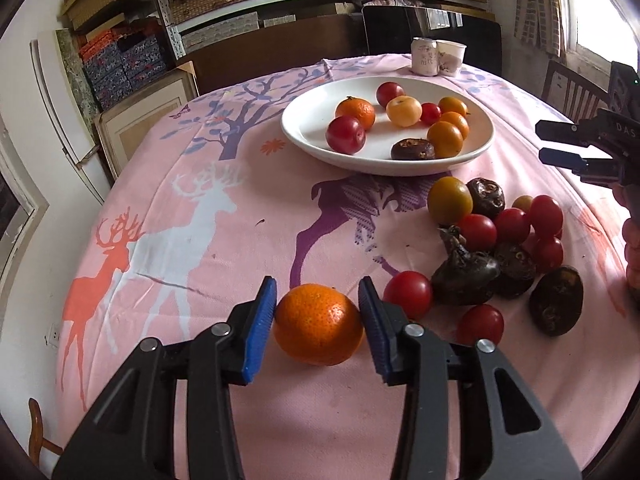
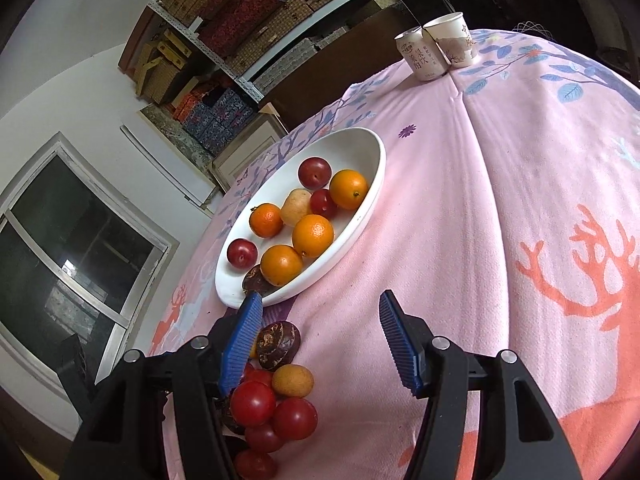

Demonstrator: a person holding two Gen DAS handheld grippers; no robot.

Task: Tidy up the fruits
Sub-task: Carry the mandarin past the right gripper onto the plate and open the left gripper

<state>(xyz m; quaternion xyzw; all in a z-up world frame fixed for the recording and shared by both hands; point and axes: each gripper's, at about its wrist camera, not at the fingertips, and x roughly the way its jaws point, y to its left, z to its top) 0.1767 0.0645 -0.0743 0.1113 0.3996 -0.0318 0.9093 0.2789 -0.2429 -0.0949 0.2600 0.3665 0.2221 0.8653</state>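
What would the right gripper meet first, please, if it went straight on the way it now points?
Probably nothing soon: the right gripper is open over bare pink tablecloth. The white plate lies left of its line, and the can and paper cup stand far ahead; depth is unclear.

A cluttered storeroom behind a cloth-covered counter

White walls (image 2: 100, 76) carry a metal shelving unit (image 1: 224, 4) packed with woven and patterned boxes (image 1: 120, 64); a dark-paned window (image 2: 68, 248) sits low on one wall, and daylight comes through a bright window (image 1: 604, 8). A wooden chair (image 1: 572, 88) stands near the pink deer-print tablecloth (image 1: 224, 216).
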